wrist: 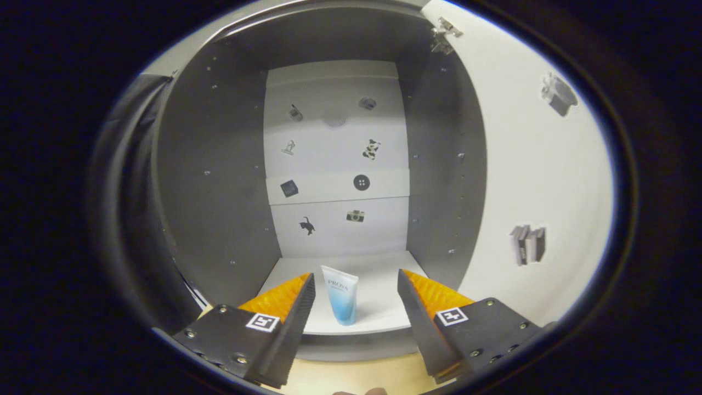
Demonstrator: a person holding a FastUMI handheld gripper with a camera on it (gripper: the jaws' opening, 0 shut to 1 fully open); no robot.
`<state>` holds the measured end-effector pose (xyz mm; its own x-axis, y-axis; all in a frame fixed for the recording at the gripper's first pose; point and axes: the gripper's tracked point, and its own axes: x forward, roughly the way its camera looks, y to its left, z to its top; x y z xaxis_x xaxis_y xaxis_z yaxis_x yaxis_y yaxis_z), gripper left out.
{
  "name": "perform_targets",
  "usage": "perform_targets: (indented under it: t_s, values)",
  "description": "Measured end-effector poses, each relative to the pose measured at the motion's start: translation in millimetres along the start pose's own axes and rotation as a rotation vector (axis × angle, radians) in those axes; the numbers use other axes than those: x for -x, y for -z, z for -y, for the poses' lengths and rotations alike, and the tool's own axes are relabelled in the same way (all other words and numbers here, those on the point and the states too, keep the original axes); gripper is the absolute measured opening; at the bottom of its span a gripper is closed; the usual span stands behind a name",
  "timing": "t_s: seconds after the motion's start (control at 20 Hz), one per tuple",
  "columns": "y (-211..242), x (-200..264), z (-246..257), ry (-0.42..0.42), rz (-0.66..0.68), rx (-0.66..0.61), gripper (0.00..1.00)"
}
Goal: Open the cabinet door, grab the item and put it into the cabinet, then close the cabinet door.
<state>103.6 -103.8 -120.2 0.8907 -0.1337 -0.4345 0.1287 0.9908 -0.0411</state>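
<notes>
Tube — upright on cabinet floor, lower centre of frame; door swung open at right; gripper jaws spread wide, holding nothing — tube between them, untouched

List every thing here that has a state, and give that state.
Cabinet door: swung open to the right.
Tube: standing cap down on the cabinet floor, between the fingers, touched by neither.
Gripper: open.

tube: glossy plastic | cabinet walls: matt grey board | door: smooth matt white
</notes>
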Motion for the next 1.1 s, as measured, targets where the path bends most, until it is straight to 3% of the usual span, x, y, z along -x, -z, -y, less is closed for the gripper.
perform_targets:
  t_s: [0.5,1.1]
  values:
    - [10.5,115.9,46.5,0.140,0.084,0.044,0.89]
    - [64.2,253.9,145.8,0.394,0.005,0.001,0.89]
